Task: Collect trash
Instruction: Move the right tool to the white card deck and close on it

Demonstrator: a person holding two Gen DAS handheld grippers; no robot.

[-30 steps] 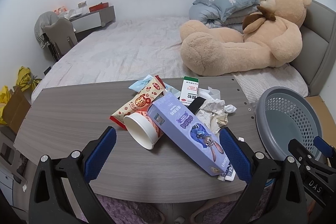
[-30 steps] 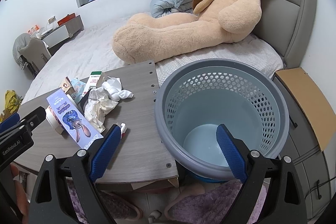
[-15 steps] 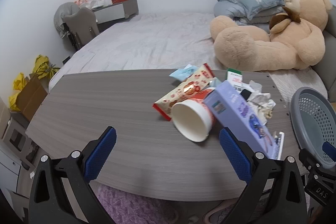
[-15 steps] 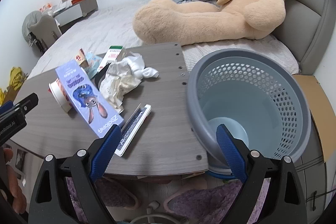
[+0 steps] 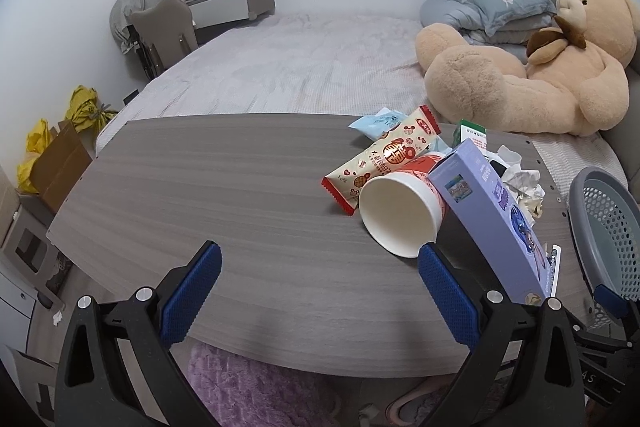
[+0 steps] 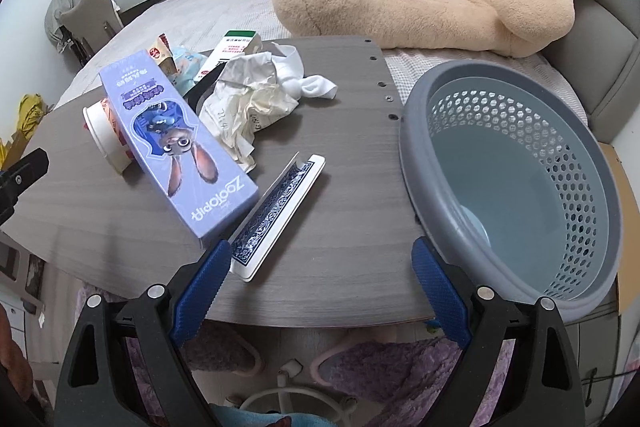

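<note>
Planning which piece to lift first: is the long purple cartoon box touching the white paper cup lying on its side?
Touching. The left wrist view shows the purple box leaning directly on the white paper cup, with no gap.

Lay on worktop (image 6: 344,155): box (image 6: 176,143) propped over tipped cup (image 5: 400,215), wrapper (image 5: 380,159) behind cup, crumpled paper (image 6: 248,103) right of box, card (image 6: 276,215) in front. Stood off the worktop's right edge: basket (image 6: 516,187).

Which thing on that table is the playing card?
Start at the grey perforated plastic basket beside the grey wooden table. Just left of it, by the lilac rabbit-printed carton, lies the playing card: thin, white-edged, with a blue scroll-patterned back.
</note>
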